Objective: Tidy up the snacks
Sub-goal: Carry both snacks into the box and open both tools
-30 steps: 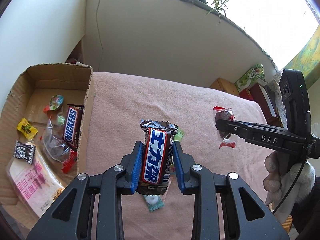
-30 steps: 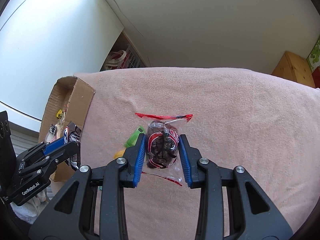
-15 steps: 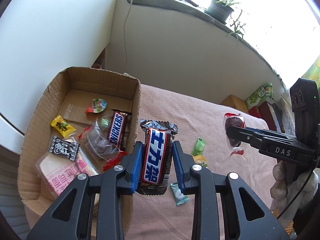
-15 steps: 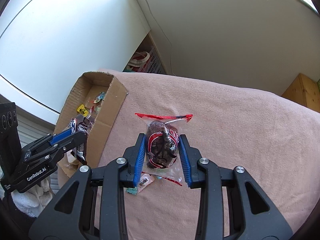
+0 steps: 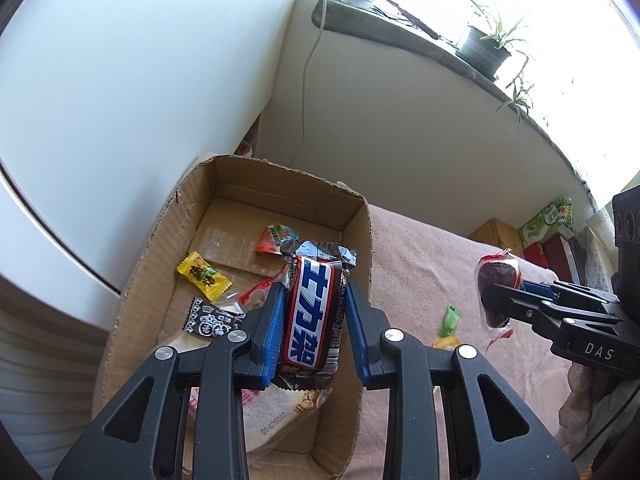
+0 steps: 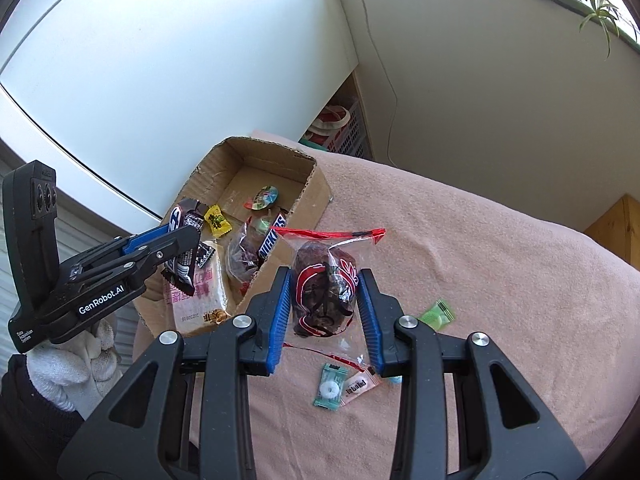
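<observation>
My left tongs (image 5: 313,322) clamp a chocolate bar (image 5: 313,312) above the cardboard box (image 5: 362,264); my right tongs (image 6: 323,318) clamp a dried-fruit packet (image 6: 325,288).

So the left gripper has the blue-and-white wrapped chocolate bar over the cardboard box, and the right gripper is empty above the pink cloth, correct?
Not quite: the right gripper isn't empty. The right wrist view shows it shut on a clear red-trimmed packet of dark dried fruit above the pink cloth. The rest holds: the left gripper has the blue-and-white wrapped chocolate bar over the cardboard box.
</observation>
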The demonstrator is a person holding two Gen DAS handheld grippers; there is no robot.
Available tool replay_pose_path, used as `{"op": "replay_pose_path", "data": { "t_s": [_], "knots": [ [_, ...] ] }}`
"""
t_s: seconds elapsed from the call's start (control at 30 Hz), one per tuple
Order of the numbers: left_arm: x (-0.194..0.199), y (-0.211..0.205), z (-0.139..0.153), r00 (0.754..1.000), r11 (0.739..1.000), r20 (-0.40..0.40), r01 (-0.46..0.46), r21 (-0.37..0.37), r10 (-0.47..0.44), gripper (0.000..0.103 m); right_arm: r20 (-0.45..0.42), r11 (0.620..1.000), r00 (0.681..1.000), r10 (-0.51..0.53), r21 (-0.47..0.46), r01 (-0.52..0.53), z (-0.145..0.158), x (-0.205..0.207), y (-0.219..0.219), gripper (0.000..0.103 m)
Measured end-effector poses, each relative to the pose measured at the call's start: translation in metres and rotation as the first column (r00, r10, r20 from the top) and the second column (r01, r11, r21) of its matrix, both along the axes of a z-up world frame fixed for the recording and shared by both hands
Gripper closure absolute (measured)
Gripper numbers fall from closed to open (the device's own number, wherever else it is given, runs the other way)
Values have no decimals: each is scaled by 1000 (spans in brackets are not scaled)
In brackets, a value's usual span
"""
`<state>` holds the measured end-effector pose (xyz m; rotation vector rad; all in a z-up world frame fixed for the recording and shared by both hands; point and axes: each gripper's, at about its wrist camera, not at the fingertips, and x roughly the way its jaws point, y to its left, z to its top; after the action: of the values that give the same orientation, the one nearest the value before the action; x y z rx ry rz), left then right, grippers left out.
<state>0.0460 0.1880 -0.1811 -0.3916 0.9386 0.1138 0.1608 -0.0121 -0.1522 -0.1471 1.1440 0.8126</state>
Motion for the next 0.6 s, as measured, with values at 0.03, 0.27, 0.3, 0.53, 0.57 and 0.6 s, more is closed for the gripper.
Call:
{"op": "replay_pose_path", "data": {
  "t_s": [0.03,0.27,0.3,0.53,0.57,0.6],
  "knots": [
    [0,2,0,1000,1000,0,-5,2,5,75,2,1000,1000,7,-1,-7,1,-2,3,69],
    [0,14,-2,1000,1000,0,-26,16,26,75,-2,998,998,56,-3,-56,2,-11,28,69],
    [0,15,-2,1000,999,0,-28,17,28,75,-4,998,998,64,-5,-64,2,-13,31,69],
    [0,24,-5,999,999,-7,-40,26,41,75,-17,994,994,111,-12,-111,-3,-25,55,69],
    [0,25,-6,999,999,-9,-42,28,42,75,-20,993,993,117,-13,-117,-4,-26,58,68],
    [0,27,-7,999,999,-11,-44,27,44,75,-24,992,992,122,-14,-122,-7,-26,62,69]
  ]
}}
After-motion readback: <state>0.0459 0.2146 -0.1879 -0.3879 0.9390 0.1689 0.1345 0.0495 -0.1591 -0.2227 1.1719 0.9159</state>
